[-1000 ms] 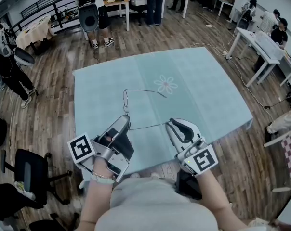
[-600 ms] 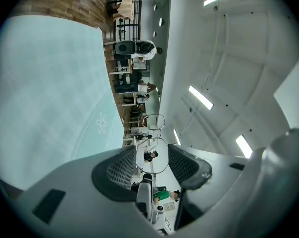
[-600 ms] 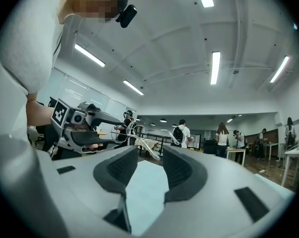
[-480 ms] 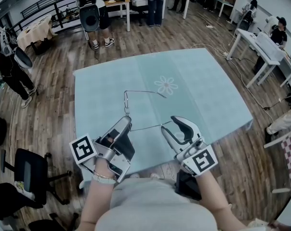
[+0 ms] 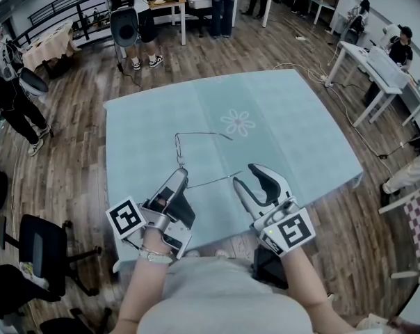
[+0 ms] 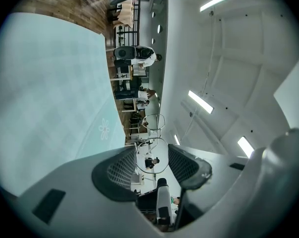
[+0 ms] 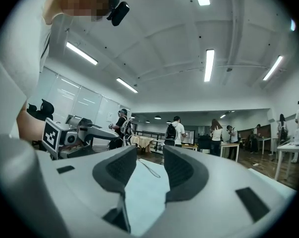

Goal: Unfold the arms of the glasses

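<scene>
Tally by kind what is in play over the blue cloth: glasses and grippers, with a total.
glasses: 1
grippers: 2 (left gripper, shut on the glasses; right gripper, jaws just opened, glasses arm tip ungripped)
total: 3

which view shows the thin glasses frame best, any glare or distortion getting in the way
Left gripper view: best, a lens of the glasses reads clearly, despite the sideways roll, dark corners and glaring ceiling lights. Head view: even light, but fisheye bows the table and the frame is hairline thin. Right gripper view: only one thin arm shows.
</scene>
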{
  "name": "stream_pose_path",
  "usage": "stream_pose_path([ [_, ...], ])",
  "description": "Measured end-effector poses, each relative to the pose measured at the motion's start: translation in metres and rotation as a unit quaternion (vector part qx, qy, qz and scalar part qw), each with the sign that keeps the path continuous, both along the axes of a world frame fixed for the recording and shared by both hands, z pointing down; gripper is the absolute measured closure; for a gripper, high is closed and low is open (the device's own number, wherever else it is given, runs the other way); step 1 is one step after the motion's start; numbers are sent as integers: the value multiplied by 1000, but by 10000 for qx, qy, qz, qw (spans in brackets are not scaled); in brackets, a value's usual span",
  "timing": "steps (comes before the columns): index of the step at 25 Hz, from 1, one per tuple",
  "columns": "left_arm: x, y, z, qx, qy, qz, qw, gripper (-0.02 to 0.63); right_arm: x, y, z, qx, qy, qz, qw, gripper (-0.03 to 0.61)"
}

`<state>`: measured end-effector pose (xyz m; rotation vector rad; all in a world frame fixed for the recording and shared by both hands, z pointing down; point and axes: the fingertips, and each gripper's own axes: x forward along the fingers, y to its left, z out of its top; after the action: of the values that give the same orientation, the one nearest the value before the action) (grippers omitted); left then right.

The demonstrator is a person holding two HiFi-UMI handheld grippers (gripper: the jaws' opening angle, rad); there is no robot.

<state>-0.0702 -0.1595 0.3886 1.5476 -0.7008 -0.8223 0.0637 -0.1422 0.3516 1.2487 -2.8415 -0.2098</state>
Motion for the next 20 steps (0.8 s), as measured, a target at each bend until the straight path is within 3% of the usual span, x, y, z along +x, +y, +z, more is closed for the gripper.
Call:
stream_pose_path([
  [11,-2,-1,8,225,-137,-382,9989,403,-1,-8,0,-310,18,834,9960,440],
  [20,-8,-2,6,563,-219,-968,9935,403,3,-11,1,-417,-25,1173,9922,530],
])
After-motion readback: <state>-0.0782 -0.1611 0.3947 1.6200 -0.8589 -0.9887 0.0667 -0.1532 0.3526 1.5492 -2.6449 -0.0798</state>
